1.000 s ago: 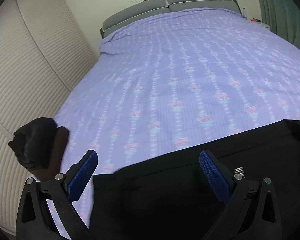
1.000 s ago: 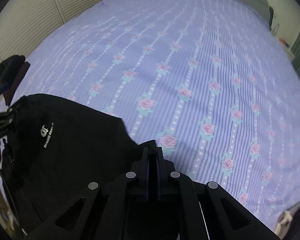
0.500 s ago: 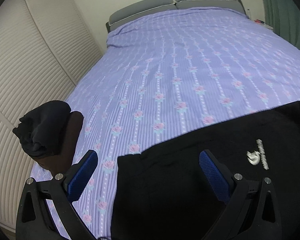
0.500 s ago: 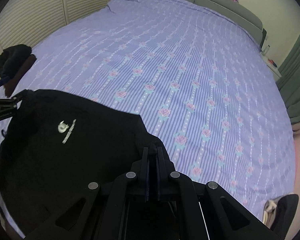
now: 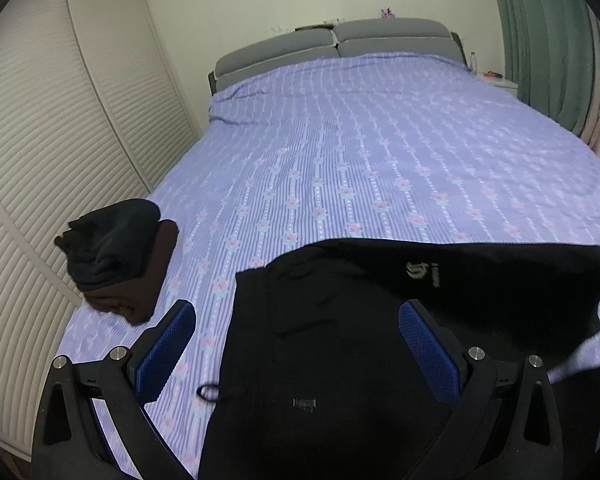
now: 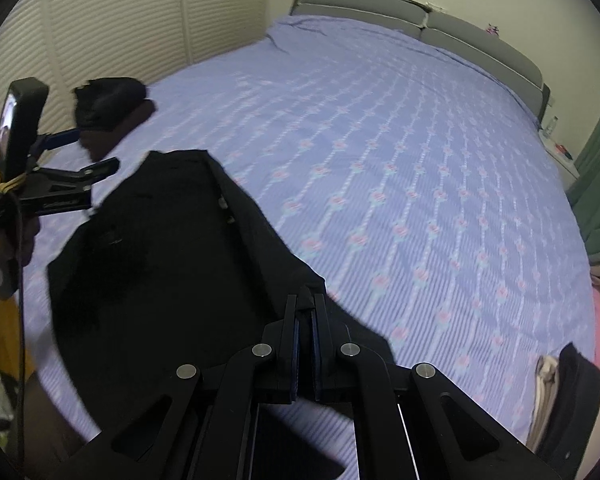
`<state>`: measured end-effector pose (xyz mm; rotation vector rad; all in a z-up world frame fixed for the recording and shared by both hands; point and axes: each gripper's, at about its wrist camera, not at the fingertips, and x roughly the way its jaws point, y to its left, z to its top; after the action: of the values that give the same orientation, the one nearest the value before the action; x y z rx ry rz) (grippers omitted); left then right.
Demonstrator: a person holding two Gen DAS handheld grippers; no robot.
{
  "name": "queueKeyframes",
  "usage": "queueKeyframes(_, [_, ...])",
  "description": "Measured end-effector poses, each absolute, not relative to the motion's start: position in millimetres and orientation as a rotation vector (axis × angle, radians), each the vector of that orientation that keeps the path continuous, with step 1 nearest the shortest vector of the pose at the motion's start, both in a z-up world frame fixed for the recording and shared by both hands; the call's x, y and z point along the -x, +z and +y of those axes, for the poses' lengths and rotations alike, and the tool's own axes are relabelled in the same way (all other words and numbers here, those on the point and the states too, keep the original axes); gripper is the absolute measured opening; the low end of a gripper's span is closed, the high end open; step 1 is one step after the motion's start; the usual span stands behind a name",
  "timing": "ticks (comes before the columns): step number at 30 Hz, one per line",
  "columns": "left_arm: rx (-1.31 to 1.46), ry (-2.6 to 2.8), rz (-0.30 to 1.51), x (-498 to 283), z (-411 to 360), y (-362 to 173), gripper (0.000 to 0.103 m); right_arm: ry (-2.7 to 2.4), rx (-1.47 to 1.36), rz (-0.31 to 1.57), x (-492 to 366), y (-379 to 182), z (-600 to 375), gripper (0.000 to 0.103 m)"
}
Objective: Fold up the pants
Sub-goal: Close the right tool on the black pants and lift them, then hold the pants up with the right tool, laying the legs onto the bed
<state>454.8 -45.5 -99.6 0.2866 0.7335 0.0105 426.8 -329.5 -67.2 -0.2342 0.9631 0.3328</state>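
Right claw (image 6: 305, 312) is clenched on a bunched edge of the black pants (image 6: 160, 264), which sprawl across the near end of the bed (image 6: 400, 168). Left claw (image 5: 296, 344) gapes wide above the pants' rumpled cloth, gripping nothing, a pale logo (image 5: 418, 270) facing up.

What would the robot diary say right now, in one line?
left gripper: open, above black pants | right gripper: shut on pants | pants on bed
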Motion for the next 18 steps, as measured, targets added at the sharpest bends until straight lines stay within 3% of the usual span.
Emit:
queueKeyframes(10, [-0.25, 0.02, 0.665, -351.3, -27.7, -73.4, 0.103, 0.413, 0.23, 0.929, -328.4, -61.2, -307.1, 0.006])
queueKeyframes(18, [-0.244, 0.004, 0.65, -286.6, -14.7, -72.0, 0.103, 0.444, 0.211, 0.938, -251.3, -88.4, -285.5, 0.006])
